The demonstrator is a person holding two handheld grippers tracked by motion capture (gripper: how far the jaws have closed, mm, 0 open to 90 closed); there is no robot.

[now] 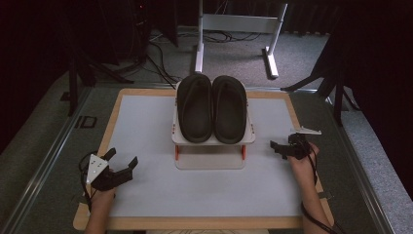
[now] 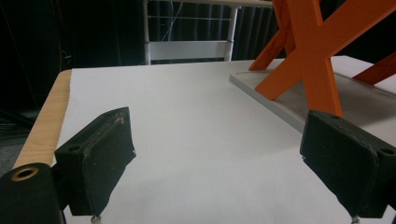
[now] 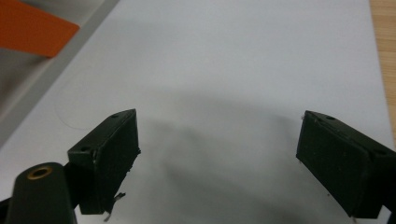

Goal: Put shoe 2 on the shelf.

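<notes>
In the high view, a pair of black slippers lies side by side on the top of a small white rack, at twelve o'clock on the worktop. The left tool rests at eight o'clock with its jaws apart and empty. The right tool is at three o'clock, near the rack, also apart and empty.

In the left gripper view, the open left tool looks over the white sheet; the orange legs of the rack stand at two o'clock.

In the right gripper view, the right tool hangs wide over the bare sheet.

The slippers look light, soft and somewhat flexible, probably not slippery. I would grip one at its side edge or strap.
</notes>
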